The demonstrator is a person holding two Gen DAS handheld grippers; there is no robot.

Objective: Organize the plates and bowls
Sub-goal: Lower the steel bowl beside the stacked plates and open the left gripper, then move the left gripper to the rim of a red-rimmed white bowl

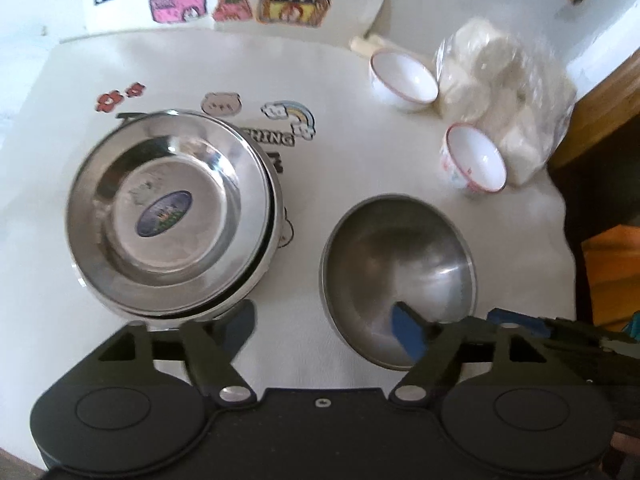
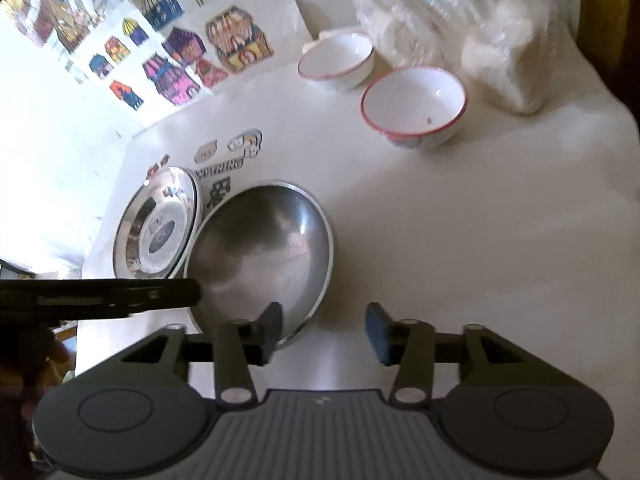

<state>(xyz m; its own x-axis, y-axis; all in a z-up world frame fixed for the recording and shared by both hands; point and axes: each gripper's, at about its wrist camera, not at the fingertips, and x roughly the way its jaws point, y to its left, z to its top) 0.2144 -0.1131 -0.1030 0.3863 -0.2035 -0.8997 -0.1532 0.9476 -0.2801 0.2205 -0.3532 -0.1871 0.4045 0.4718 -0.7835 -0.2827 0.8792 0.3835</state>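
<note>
Steel plates (image 1: 170, 216): polished metal, mirror-bright, an oval paper label at the centre.
Steel bowl (image 1: 398, 276): brushed metal, duller sheen.
White bowls (image 2: 414, 106): glazed ceramic, glossy, red-rimmed.
Desk (image 1: 320, 80): matt white cover with printed stickers.
Bag (image 1: 504, 92), at 2 o'clock: clear crinkled plastic.

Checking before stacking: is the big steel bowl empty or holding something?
Empty. The steel bowl sits upright on the table, its bare metal bottom visible in both wrist views; nothing lies inside.
</note>
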